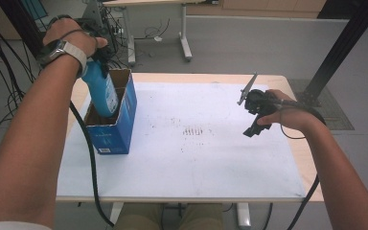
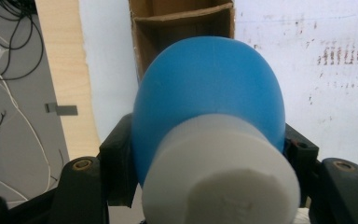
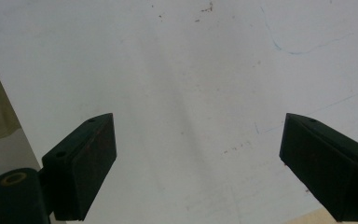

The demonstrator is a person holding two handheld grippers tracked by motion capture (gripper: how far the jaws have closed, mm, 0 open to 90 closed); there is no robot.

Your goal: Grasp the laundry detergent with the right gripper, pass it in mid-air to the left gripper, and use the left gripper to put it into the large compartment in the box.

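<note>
Half done: left gripper (image 2: 205, 158) clamps the bottle (image 1: 101, 93), bottom already inside the box (image 1: 120, 127) at table's left. Left: seat it, release. Right gripper (image 3: 198, 168) spread, empty, over the mat (image 1: 196, 143).

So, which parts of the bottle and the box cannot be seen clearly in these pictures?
- Blue bottle: its lower end, in the high view, is hidden by the wall of the cardboard box.
- Bottle label: too small to read in the high view.
- Box compartments: in the left gripper view the bottle covers most; their contents cannot be told.
- Left gripper: its pads are hidden behind the bottle.
</note>
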